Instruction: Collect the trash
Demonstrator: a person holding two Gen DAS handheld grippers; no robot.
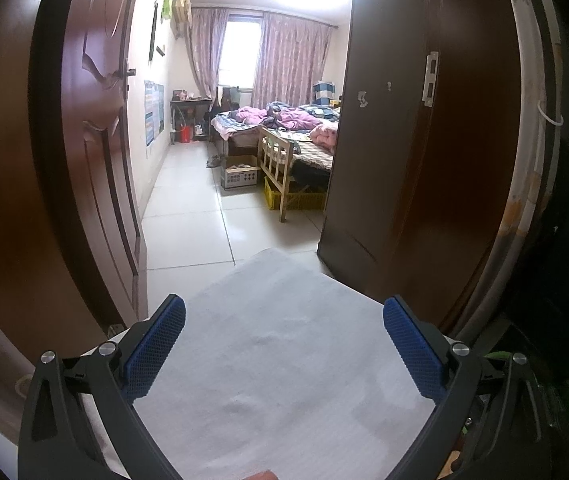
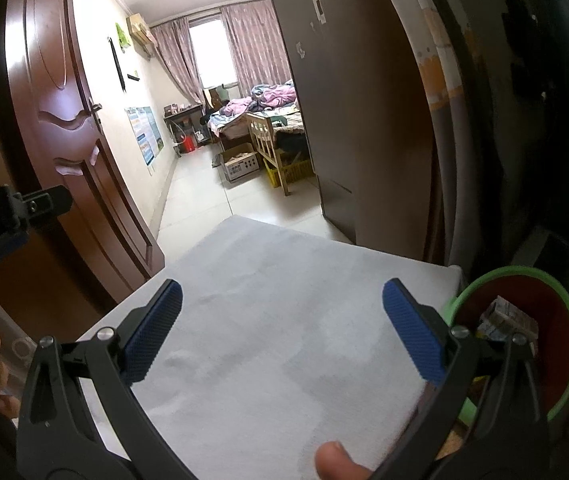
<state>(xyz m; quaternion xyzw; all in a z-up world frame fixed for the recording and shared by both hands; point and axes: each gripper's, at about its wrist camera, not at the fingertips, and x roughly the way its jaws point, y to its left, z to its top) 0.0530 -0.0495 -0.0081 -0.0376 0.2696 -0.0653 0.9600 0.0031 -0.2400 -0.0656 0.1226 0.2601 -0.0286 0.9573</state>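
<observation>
A crumpled carton (image 2: 506, 320), the only trash in sight, already lies in the green-rimmed bin (image 2: 564, 360) just off the right edge of the worktop (image 2: 284, 300). The worktop itself looks bare. Both the left gripper (image 1: 284, 332) and right gripper (image 2: 282, 320) hover spread and empty. The likely risk: the right gripper swinging sideways could knock the bin over, spilling the carton.

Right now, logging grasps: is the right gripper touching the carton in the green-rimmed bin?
Apart. The right wrist view shows the right gripper open over the white table cover, while the carton lies inside the bin, beyond its right finger.
</observation>
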